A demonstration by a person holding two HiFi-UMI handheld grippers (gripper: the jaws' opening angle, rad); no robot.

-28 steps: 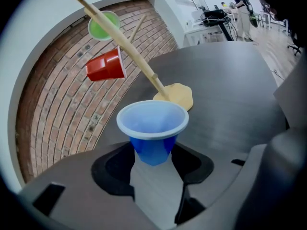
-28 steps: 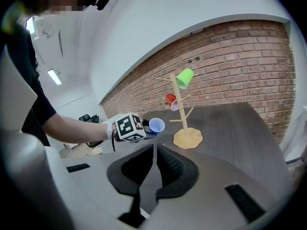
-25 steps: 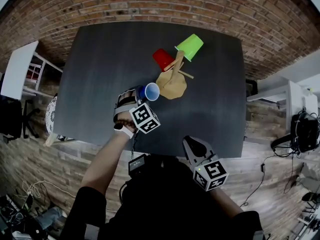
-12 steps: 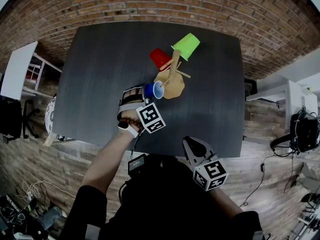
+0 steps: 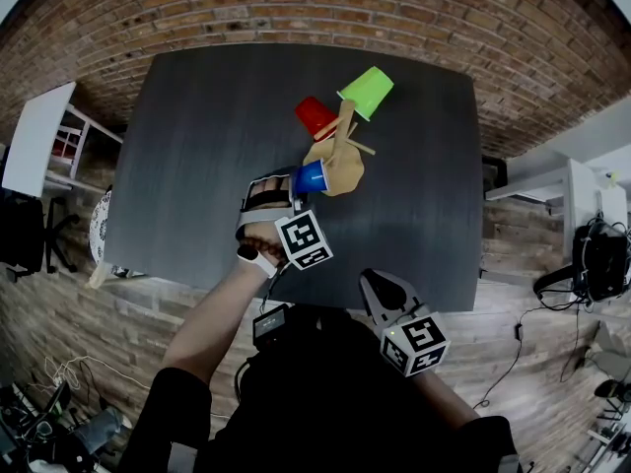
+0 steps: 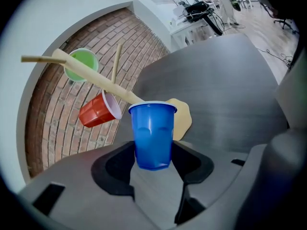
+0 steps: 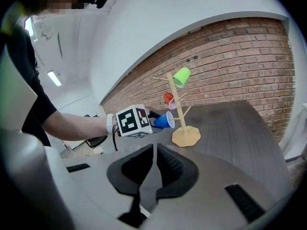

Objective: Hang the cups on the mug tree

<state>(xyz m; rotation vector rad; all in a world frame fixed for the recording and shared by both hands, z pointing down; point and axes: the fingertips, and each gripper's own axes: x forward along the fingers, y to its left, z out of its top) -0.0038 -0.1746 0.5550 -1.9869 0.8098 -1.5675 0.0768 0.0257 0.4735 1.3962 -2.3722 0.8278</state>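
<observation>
My left gripper [image 5: 299, 193] [image 6: 152, 153] is shut on a blue cup [image 5: 311, 176] [image 6: 152, 134], gripping its lower part, with the cup's mouth turned toward the wooden mug tree [image 5: 342, 134] [image 6: 98, 79]. The blue cup [image 7: 164, 121] hangs close to the tree's lower pegs, above the edge of its round base [image 5: 338, 173] [image 7: 186, 136]. A green cup [image 5: 367, 91] [image 6: 80, 64] [image 7: 182, 76] hangs on a top peg. A red cup [image 5: 315, 116] [image 6: 98, 110] [image 7: 168, 98] hangs on a lower one. My right gripper [image 5: 376, 282] [image 7: 154, 152] is shut and empty, near the table's front edge.
The dark table [image 5: 197, 146] stands against a brick wall [image 5: 296, 8]. A white desk [image 5: 35, 136] is at the left, more white furniture [image 5: 582, 185] at the right. The person's left arm [image 5: 212, 308] reaches over the front edge.
My left gripper has carried the blue cup right and up, closer to the mug tree, and rolled it so the cup now shows side-on. The right gripper has not moved.
</observation>
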